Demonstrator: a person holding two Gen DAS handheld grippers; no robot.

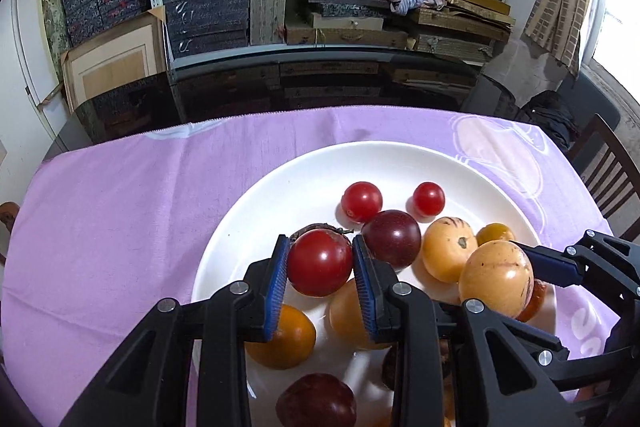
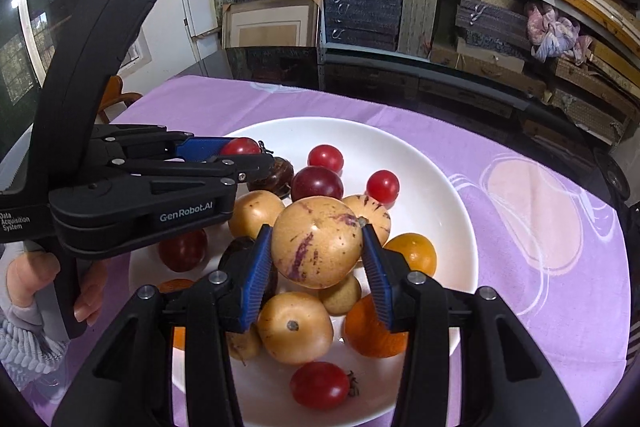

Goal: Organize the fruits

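I hold a pair of tongs in each hand above a wide white plate (image 2: pixel 452 187) that sits on a tabletop covered by a purple cloth (image 1: pixel 120 207).

My left tongs (image 1: pixel 321 263) pinch a red tomato (image 1: pixel 319 263) between their blue pads. My right tongs (image 2: pixel 316 247) pinch a pale yellow melon-like fruit with purple streaks (image 2: pixel 316 241). Both fruits appear lifted just above the heap.

Most of the fruit lies loose and mixed on the plate: small red tomatoes at the far side, a dark plum (image 1: pixel 392 239) in the middle, yellow and orange fruits near me. No second dish or sorted group shows, so I judge the organizing barely begun, with nearly everything left to place.

The right view shows the left tongs from the side, reaching in from the left, and part of my left hand (image 2: pixel 52 287) with a grey sleeve on the handle. The left view shows only the tips of the right tongs at the right edge, and a wooden chair (image 1: pixel 608 175) beyond the tabletop.
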